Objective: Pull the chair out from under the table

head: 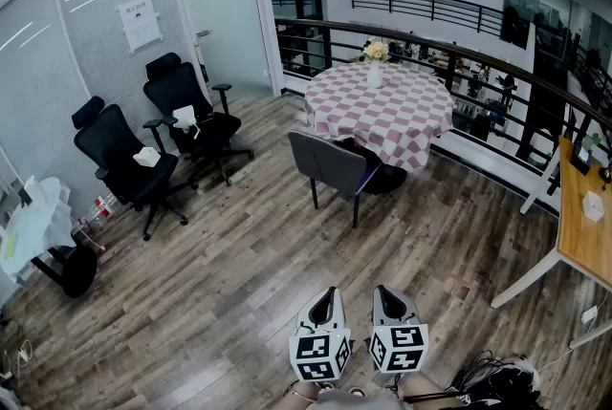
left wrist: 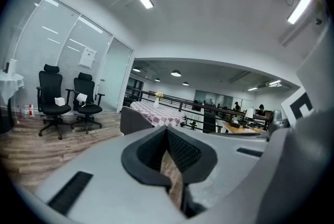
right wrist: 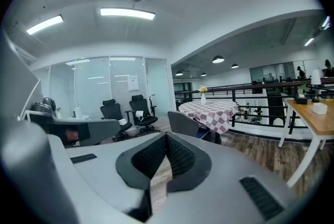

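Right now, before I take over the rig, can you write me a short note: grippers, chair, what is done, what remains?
Left gripper: shut, empty, low in front of the person.
Right gripper: shut, empty, beside it.
Grey chair: pushed in at the round checked table, its back toward us, well away from both grippers.
Done: nothing yet.
Left: walk up, grip the backrest, pull the chair out.

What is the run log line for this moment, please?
stage: chair untouched | left gripper: shut, empty | right gripper: shut, empty | chair: at table, far from both grippers
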Tool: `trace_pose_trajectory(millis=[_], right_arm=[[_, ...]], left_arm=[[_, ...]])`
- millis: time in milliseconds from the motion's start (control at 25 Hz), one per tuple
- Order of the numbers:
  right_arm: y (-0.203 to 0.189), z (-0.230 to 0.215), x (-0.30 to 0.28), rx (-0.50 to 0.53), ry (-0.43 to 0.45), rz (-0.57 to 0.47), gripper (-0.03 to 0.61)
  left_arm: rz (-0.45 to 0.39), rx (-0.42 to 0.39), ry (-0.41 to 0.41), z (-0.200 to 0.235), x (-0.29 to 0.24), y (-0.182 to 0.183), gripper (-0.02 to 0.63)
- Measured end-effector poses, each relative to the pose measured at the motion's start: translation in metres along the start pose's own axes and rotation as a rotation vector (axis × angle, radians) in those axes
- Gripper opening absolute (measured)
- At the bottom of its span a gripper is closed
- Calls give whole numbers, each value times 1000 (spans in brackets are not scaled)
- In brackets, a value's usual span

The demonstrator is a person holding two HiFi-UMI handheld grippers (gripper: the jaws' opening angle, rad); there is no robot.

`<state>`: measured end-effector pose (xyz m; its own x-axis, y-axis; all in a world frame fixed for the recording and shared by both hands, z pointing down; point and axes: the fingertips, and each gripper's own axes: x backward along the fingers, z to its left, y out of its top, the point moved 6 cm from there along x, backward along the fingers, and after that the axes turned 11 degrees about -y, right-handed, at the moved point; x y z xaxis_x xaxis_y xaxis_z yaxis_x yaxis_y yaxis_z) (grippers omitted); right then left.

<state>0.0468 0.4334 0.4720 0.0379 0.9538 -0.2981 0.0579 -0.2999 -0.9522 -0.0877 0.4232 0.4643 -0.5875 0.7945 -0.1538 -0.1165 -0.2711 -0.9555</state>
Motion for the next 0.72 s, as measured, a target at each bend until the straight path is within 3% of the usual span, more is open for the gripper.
trace_pose_trajectory(millis=[720], right_arm=[[7,14,-14,-44,-29,-24,17]], left_arm=[[6,-23,-37,22,1,8,3]])
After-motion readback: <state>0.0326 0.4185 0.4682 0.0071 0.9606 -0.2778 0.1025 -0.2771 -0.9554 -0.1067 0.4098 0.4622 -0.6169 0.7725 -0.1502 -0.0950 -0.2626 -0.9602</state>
